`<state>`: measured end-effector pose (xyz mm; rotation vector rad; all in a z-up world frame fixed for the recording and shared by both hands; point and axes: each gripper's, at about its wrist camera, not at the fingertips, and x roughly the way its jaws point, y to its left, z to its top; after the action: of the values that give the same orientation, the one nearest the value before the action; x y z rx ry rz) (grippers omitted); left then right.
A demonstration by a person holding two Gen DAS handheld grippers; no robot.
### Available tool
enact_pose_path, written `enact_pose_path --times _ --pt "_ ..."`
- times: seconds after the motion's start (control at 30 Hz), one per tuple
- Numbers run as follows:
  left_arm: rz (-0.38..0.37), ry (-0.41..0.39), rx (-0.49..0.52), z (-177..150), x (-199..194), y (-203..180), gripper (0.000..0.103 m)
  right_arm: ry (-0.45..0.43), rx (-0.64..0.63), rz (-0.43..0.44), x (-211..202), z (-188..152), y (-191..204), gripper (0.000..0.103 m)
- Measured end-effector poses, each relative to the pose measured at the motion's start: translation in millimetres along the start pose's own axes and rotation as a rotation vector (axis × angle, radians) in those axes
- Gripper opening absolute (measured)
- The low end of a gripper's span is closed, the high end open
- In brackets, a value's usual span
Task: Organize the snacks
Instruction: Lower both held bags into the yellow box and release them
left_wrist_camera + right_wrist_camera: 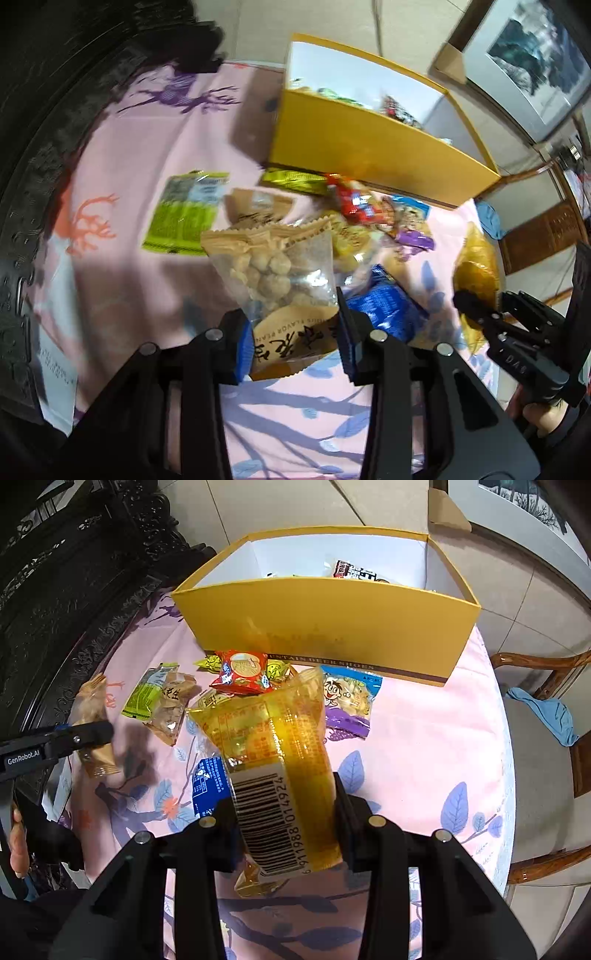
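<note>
My left gripper (295, 332) is shut on a clear-and-tan peanut packet (280, 280), held above the pink cloth. It also shows in the right wrist view (92, 734), at the left. My right gripper (286, 827) is shut on a yellow see-through packet with a barcode (280, 760); it shows in the left wrist view (476, 269) at the right. A yellow open box (332, 627) with several snacks inside stands at the back. Loose snacks lie before it: a red packet (243, 674), a green packet (146, 694), a blue packet (208, 786), a cartoon packet (351, 698).
The round table wears a pink cloth with deer and leaf prints (424, 738). Dark carved furniture (55, 590) stands at the left. A wooden chair (546, 738) with a blue cloth (546, 712) stands at the right. A framed picture (535, 62) leans at the back.
</note>
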<state>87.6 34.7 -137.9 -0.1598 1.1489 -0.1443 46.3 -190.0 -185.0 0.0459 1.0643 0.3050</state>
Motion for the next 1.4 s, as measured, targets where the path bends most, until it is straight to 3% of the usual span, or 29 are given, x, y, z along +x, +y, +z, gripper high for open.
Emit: enact_pose_path --times 0.13,0.3,0.6,1.1,1.13,1.2,1.27,1.4 --pt "-0.029 -0.009 0.048 24 8 -28 0.038 -0.008 0.018 0.005 -2 15 -2 0.041" --pt "-0.077 -0.033 0.103 77 19 -68 0.038 -0.066 0.014 -0.029 -11 64 -8 0.041" --pt "-0.059 -0.082 0.149 154 25 -99 0.038 -0.141 0.059 -0.058 -17 140 -32 0.041" --pt "-0.047 -0.057 0.13 190 48 -95 0.039 -0.152 0.064 -0.06 -2 179 -39 0.041" --pt "-0.039 -0.058 0.128 195 48 -95 0.04 -0.153 0.072 -0.066 -1 182 -40 0.041" --pt "-0.026 -0.069 0.108 203 45 -94 0.075 -0.143 0.101 -0.099 0 192 -45 0.049" --pt "-0.022 -0.112 0.071 211 35 -88 0.09 -0.16 0.135 -0.121 -6 198 -53 0.065" --pt "-0.032 -0.145 0.042 221 20 -77 0.092 -0.176 0.129 -0.113 -19 195 -56 0.067"
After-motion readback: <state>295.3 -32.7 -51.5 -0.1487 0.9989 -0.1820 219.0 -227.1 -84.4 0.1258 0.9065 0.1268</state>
